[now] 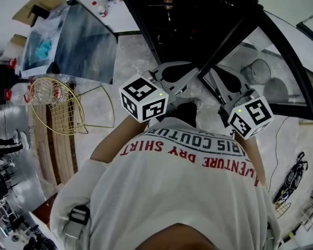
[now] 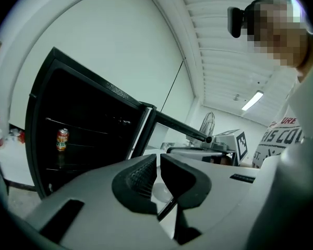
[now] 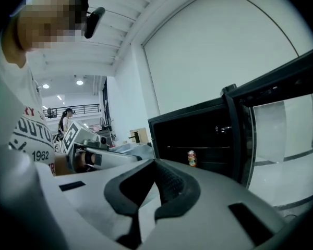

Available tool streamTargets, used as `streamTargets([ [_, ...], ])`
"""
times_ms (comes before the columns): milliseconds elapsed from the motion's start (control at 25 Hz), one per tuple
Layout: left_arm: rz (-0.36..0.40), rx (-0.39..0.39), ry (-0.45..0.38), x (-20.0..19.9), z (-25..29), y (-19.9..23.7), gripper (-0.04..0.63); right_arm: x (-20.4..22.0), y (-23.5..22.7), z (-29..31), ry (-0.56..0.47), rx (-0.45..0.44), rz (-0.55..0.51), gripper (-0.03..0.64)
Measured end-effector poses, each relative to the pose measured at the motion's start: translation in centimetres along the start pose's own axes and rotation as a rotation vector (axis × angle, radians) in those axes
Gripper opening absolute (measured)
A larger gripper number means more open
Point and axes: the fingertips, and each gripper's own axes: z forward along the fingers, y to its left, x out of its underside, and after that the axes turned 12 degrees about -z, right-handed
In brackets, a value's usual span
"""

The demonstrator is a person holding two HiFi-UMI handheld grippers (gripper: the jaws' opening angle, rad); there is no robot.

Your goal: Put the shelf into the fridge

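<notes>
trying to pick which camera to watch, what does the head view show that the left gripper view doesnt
Only the head view: the gold wire rack off to the person's left. Only the left gripper view: the left gripper seen along its jaws, which stand together with nothing between, and a ceiling light. Both: the open black fridge, the can inside it, the right gripper's marker cube and the person's printed shirt.

A large open work hall, more a lab or test space than a home: a high ribbed white ceiling (image 2: 219,46) with strip lights (image 2: 252,100); a railed upper gallery (image 3: 78,108); a pale polished floor (image 1: 130,66) with loose cables (image 1: 295,176); a black fridge (image 2: 83,134) against a bare white wall (image 2: 104,51).
</notes>
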Motion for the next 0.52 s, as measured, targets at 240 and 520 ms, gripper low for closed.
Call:
streamTargets([
  [240,0.013,-0.008,-0.011,-0.1,-0.6,-0.5,0.044,-0.2,0.6,-0.4,-0.009,0.003,-0.011,0.023],
  [520,0.004,-0.019,-0.017,0.0,-1.8,-0.4,0.044,-0.4,1.4,-0.5,-0.018,0.021,-0.012,0.023],
])
